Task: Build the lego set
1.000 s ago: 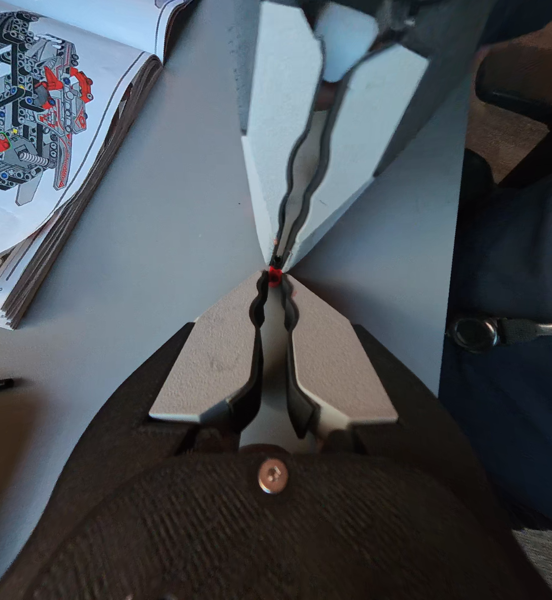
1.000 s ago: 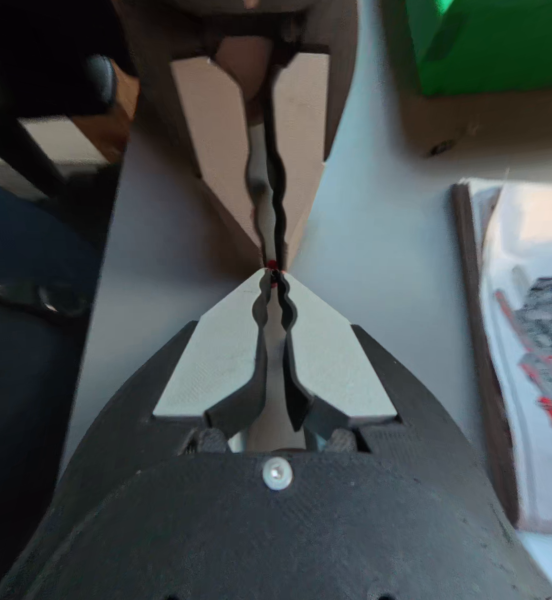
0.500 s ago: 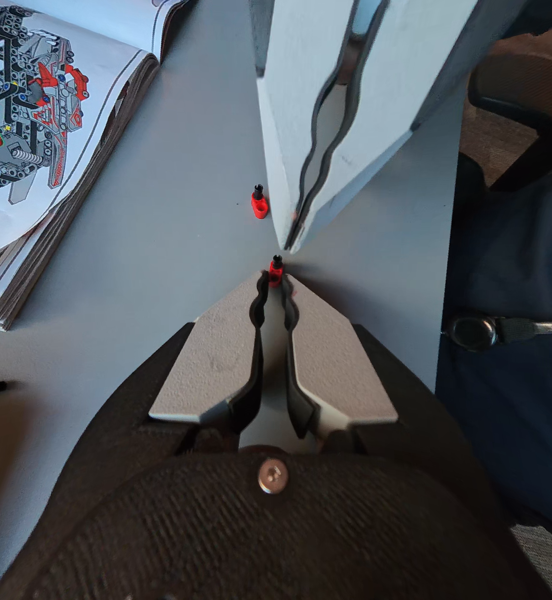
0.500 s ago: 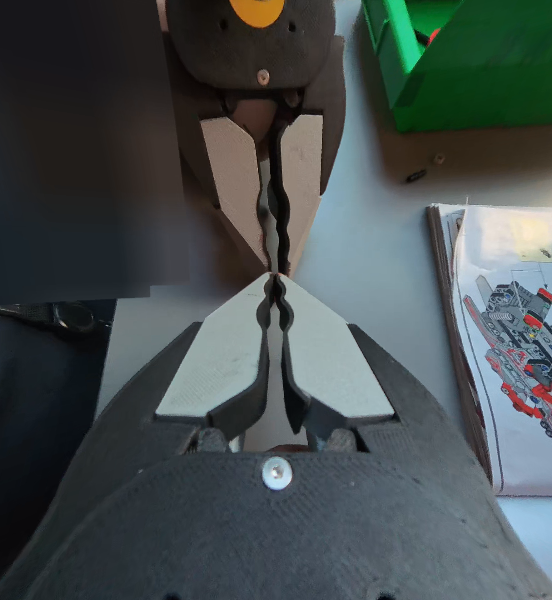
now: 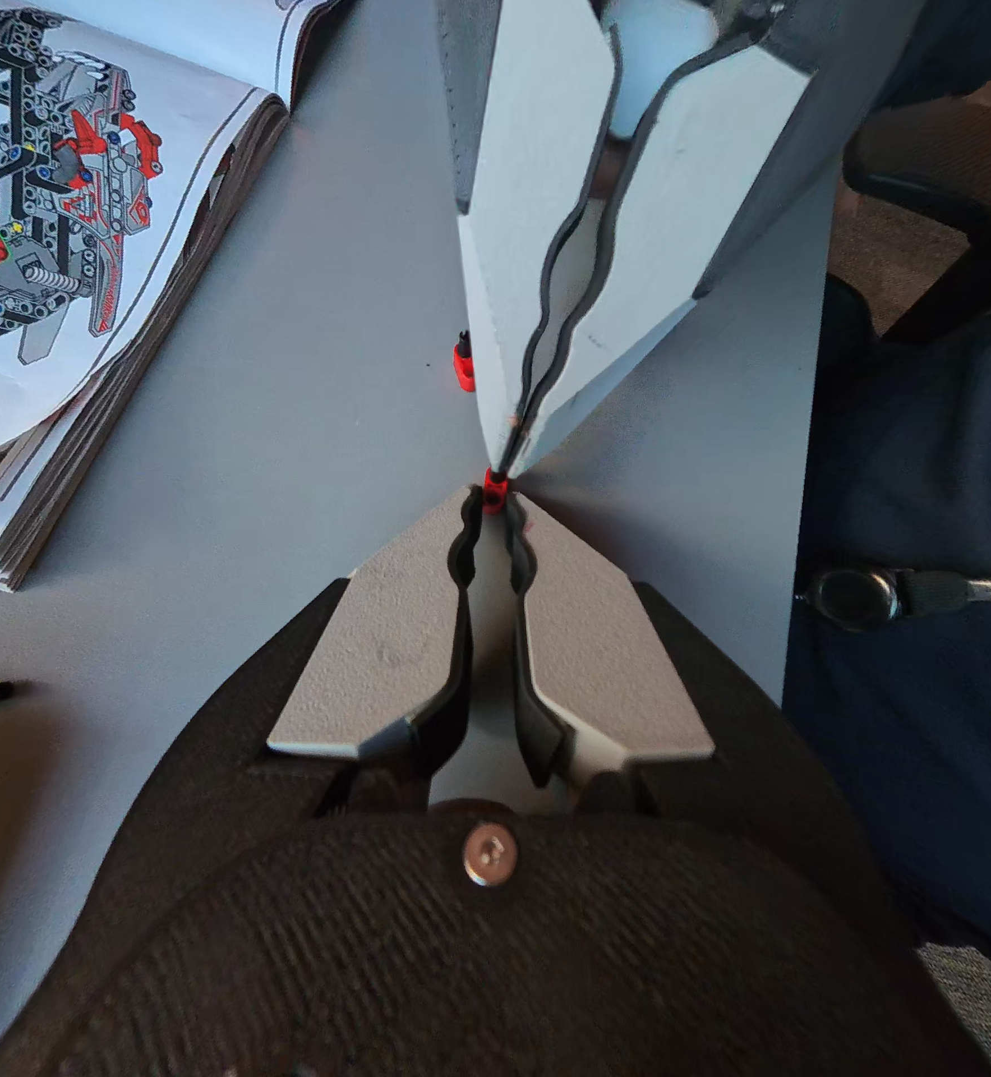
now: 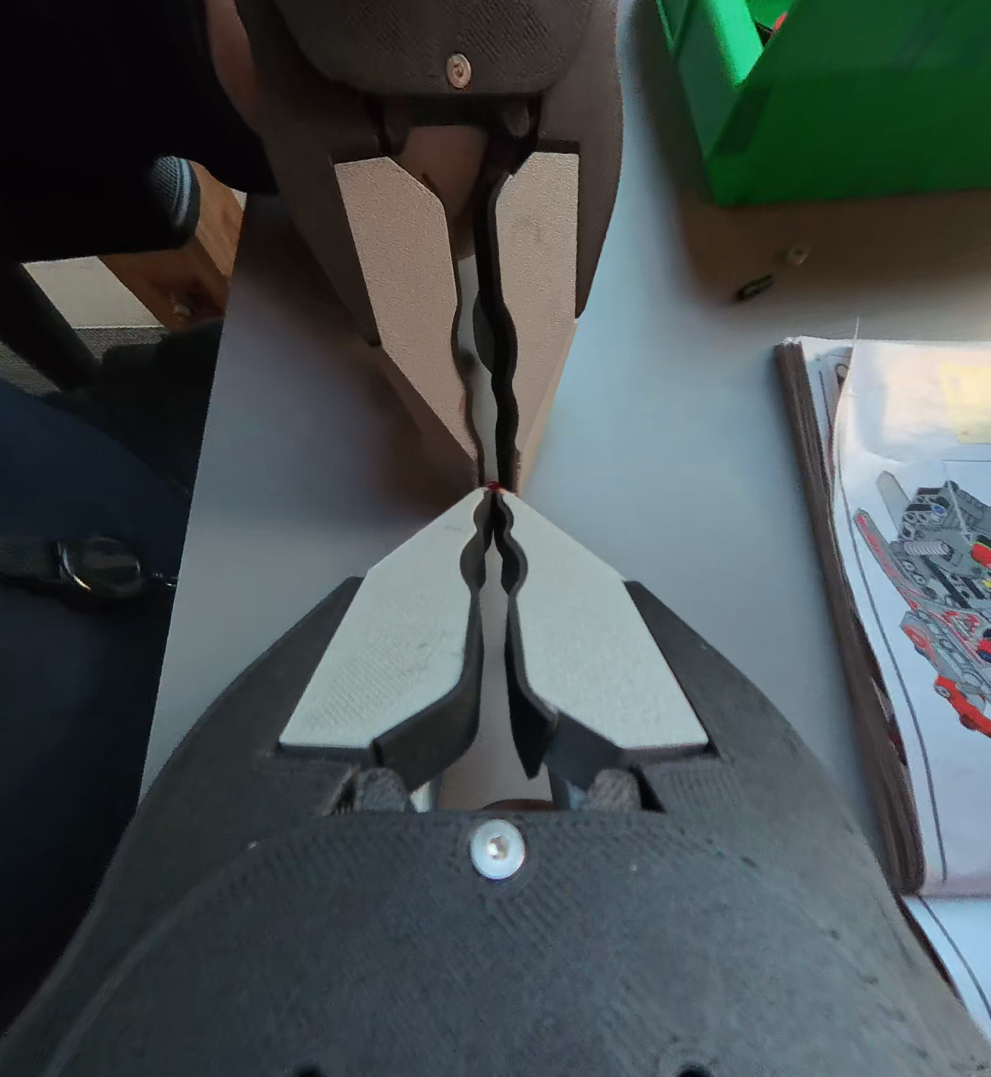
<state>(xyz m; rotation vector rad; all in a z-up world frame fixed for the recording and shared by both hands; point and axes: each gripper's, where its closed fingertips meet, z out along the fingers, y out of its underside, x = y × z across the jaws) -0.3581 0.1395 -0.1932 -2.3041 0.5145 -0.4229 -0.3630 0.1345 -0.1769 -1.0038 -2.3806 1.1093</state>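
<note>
My left gripper (image 5: pixel 493 500) is shut on a small red lego piece (image 5: pixel 494 484) and holds it just above the grey table (image 5: pixel 318 466). My right gripper (image 5: pixel 507 461) comes from the far side with its jaws shut, and its tips touch the top of that red piece, hiding the black pin there. In the right wrist view the right gripper (image 6: pixel 493 496) meets the left gripper (image 6: pixel 496 473) tip to tip, with only a red speck (image 6: pixel 492 485) showing between them. A second red piece with a black pin (image 5: pixel 464 366) lies on the table behind.
An open instruction booklet (image 5: pixel 73 233) lies at the far left; it also shows in the right wrist view (image 6: pixel 947 583). A green bin (image 6: pixel 831 116) stands beyond it, with small loose parts (image 6: pixel 755 288) near it. A person's dark clothing (image 5: pixel 918 524) is past the table edge. Both grippers' tips are close together, under 4 cm apart.
Half a second ago the right gripper had drawn back, leaving the black pin showing on the held red piece. It has now come back against the piece. The left gripper has stayed put.
</note>
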